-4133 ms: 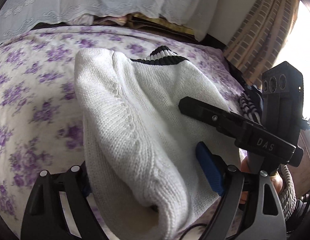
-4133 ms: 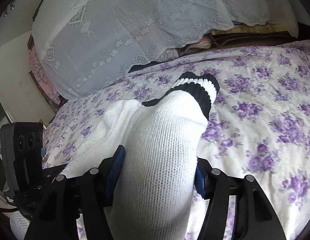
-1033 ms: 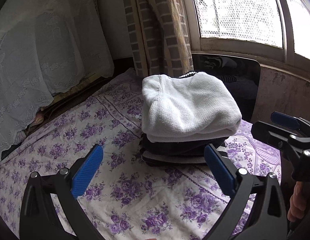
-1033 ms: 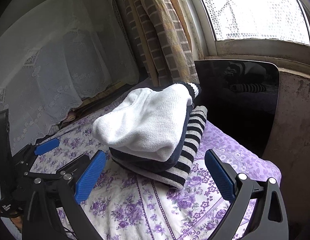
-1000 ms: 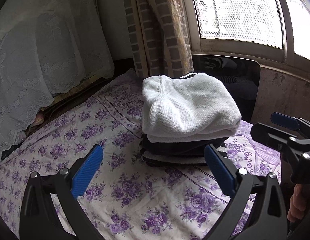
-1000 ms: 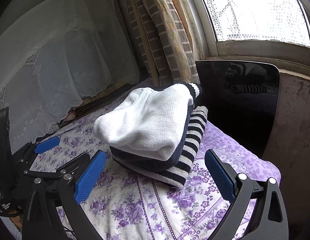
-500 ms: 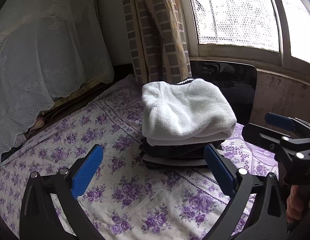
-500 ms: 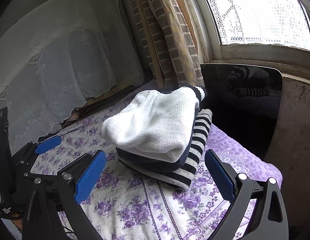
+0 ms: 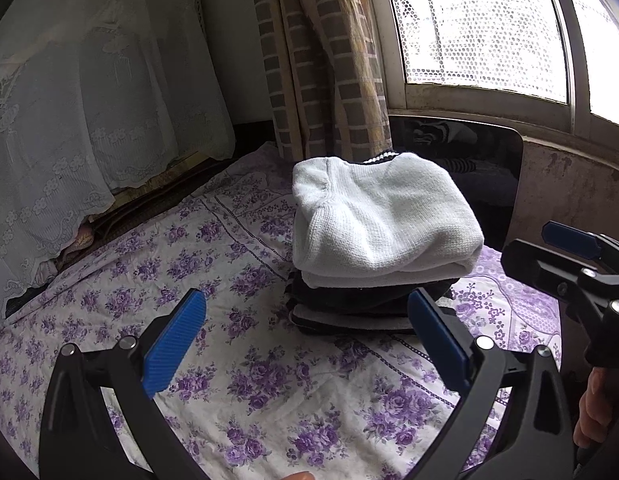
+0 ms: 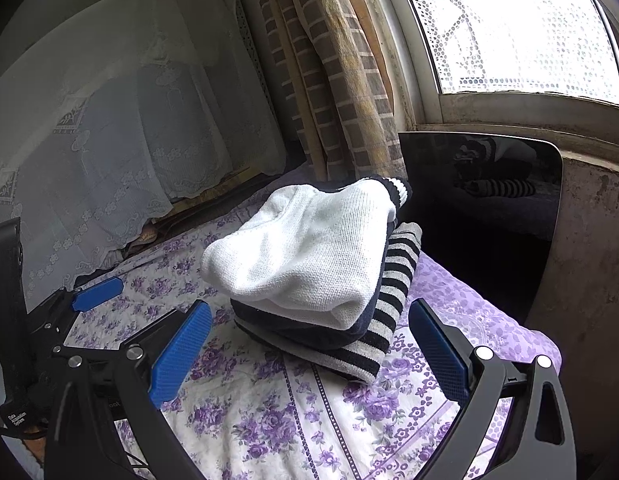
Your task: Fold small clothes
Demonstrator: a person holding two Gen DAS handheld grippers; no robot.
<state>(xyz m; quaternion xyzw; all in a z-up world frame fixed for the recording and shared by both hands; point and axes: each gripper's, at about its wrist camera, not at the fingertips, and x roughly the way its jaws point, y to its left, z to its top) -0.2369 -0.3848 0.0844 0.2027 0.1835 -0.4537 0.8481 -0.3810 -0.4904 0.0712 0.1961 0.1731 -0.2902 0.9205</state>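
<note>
Purple-flowered bedsheet point(image 9: 269, 380) carries a stack at its window-side corner: white knit sweater point(image 9: 381, 220) atop dark and striped folds. Left gripper point(image 9: 305, 344) and right gripper point(image 10: 309, 348) face it, jaws wide, empty; the right seems nearer.

The white sweater point(image 9: 383, 216) on top of the pile is a soft, matt ribbed knit, lying on a dark knit point(image 10: 309, 326) and a striped knit point(image 10: 393, 300) of the same woolly look, all on a bed sheet point(image 9: 269, 376) of thin matt printed cloth. The left gripper point(image 9: 305, 340) and right gripper point(image 10: 309, 348) have matt black plastic frames with shiny metal screws, and their blue pads point(image 9: 175, 344) look rubbery and finely ridged. Behind them hang a coarse woven curtain point(image 9: 321, 60) and sheer white lace point(image 9: 89, 100), next to a glossy black panel point(image 10: 481, 200) that mirrors the pile and a rough, stained wall point(image 10: 585, 260).
</note>
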